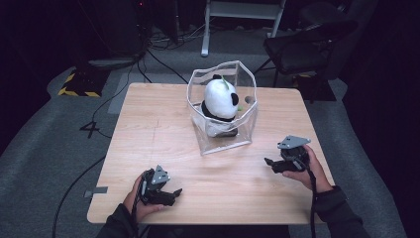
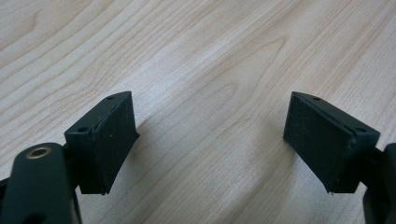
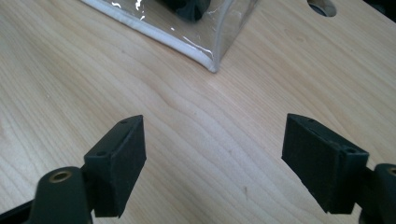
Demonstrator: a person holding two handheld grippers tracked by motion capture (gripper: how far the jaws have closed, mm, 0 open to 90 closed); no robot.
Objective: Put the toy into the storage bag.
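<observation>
Left to right, the high view first shows the left gripper [image 1: 174,192] held low over the near-left part of the wooden table [image 1: 148,134]. Its own view shows the two black pads [image 2: 112,140] spread apart over bare wood grain, nothing between them. Centre, toward the far edge: a clear plastic bag [image 1: 223,111] with a white-trimmed rim stands upright and open at the top, and a plush panda [image 1: 221,99] sits inside it, white body uppermost, dark limbs at the base. The bag's long axis runs vertically; its mouth faces up.

Right: the right gripper [image 1: 270,162] sits over the near-right part of the table, jaws pointing inward, toward the left of that view. Its own view shows the jaws parted and empty, pads [image 3: 122,161] flanking bare wood, with a lower corner of the bag [image 3: 212,58] ahead and slightly left of centre, apart from the fingertips.

Governing relation: the bag lies forward and inward of both hands, up and right from the left gripper, up and left from the right gripper. The right gripper appears the nearer of the two, so an approach to the bag's near-right corner or rim would most plausibly fall to it.
</observation>
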